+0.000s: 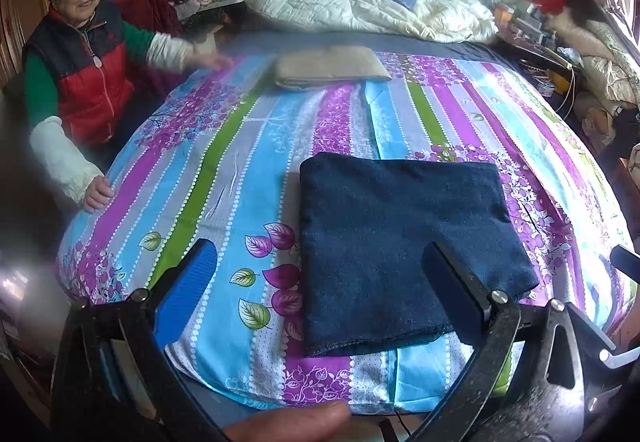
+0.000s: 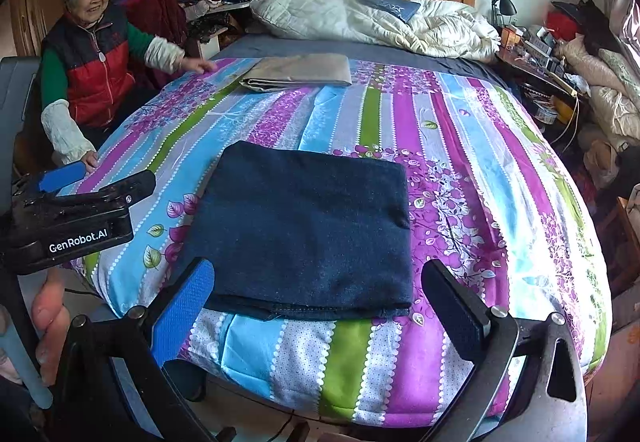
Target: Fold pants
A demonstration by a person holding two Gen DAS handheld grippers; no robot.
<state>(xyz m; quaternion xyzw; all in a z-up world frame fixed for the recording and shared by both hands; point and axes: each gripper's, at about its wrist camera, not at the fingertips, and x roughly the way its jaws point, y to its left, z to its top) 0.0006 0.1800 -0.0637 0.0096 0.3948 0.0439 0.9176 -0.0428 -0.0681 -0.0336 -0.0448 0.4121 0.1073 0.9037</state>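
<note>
Lying folded on striped bedspread (image 2: 460,146), navy pants (image 2: 308,230), left claw (image 1: 320,294) wide, right claw (image 2: 320,302) wide

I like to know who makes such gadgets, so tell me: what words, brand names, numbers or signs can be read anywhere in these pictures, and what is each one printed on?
"GenRobot.AI": white letters on the black body of the left gripper, seen from the right wrist view.
Small emblem on the seated person's vest: too small to read.
Pale print on the blue pillow at the headboard: too blurred to read.
Nothing else legible.
</note>
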